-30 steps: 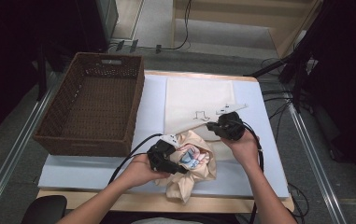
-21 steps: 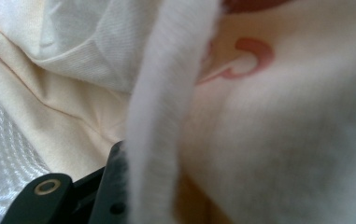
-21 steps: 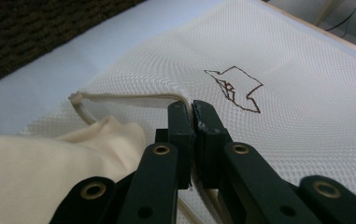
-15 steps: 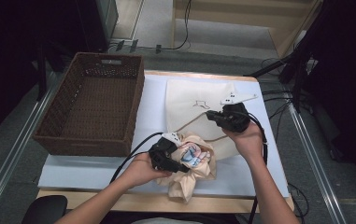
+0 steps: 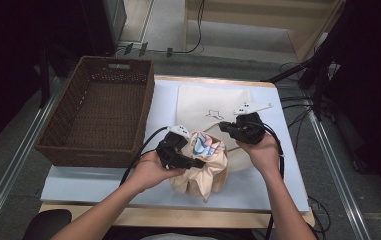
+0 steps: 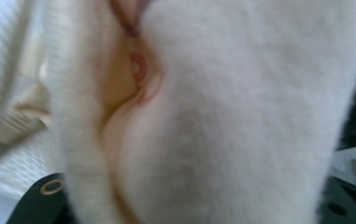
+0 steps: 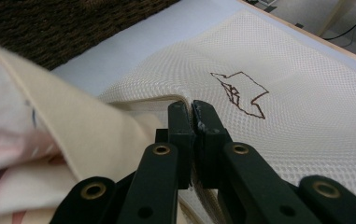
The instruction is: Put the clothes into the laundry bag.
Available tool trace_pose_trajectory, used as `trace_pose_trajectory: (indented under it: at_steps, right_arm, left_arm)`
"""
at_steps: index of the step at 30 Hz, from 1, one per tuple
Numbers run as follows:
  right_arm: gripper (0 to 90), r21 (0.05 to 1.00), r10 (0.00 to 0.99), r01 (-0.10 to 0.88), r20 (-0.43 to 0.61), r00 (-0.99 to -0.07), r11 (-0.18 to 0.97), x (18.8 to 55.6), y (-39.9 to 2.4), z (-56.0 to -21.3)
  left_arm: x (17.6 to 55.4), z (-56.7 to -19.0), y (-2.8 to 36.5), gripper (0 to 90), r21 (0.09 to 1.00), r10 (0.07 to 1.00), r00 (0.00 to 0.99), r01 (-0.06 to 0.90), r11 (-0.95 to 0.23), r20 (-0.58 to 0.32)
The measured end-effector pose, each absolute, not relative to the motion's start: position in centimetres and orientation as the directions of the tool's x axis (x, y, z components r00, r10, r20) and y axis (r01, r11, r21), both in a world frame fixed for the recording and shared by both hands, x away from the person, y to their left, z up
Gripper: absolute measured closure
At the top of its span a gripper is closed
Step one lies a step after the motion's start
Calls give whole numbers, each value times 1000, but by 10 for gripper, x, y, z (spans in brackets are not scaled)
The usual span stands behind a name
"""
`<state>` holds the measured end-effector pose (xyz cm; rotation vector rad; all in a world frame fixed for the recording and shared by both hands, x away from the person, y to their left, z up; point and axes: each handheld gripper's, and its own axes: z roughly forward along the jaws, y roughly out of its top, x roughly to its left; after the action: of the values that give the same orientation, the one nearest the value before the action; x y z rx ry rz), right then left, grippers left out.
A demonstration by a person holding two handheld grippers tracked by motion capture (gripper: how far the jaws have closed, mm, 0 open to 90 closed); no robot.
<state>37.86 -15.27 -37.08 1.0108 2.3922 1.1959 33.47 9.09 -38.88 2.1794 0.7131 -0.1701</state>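
A bunched cream garment (image 5: 205,172) with a pink and blue print hangs just above the table's front middle. My left gripper (image 5: 194,161) is shut on it, and its jaws have just closed a little further on the cloth. In the left gripper view the garment (image 6: 236,116) presses up close between the jaws. A cream mesh bag (image 5: 203,102) with a brown stitched logo lies flat behind it. My right gripper (image 5: 226,126) is shut on the bag's near edge and holds it raised. In the right gripper view its jaws (image 7: 192,109) pinch the mesh bag (image 7: 283,70) hem, with the garment (image 7: 73,135) at the left.
A deep brown wicker basket (image 5: 98,115) stands at the table's left. A pale blue mat (image 5: 103,182) covers the tabletop. Black cables trail from both grippers toward the front edge. Dark equipment and cables stand beyond the right edge.
My left gripper has lifted the garment upward. My right gripper has raised the mesh bag's edge a little and then held there.
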Motion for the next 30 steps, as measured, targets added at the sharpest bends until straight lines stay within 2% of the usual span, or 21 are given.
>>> trace_pose_trajectory:
  at_steps: [3,8,16,18,23,29,30]
  right_arm:
    - [886,791,698,461,60,-714,403,378,-153,-370]
    - [886,798,695,455,64,-716,396,378,-153,-367]
    - [886,803,696,456,73,-714,383,375,-155,-363]
    - [887,803,696,456,72,-715,385,375,-156,-364]
    - [886,799,699,464,79,-711,382,374,-159,-366]
    - [886,798,696,461,74,-714,388,374,-160,-366]
    - [887,797,697,463,75,-713,388,374,-160,-366]
  left_arm:
    - [340,-385,84,646,663,460,823,551,-506,-333]
    - [348,-401,66,645,625,505,810,566,-538,-298]
    - [356,-416,44,629,602,537,792,587,-541,-290]
    - [359,-421,41,593,586,554,776,609,-535,-301]
    - [362,-424,41,418,592,533,774,618,-518,-341]
    - [357,-409,50,252,641,507,790,592,-488,-344]
    - [356,-407,51,246,645,505,791,591,-484,-345]
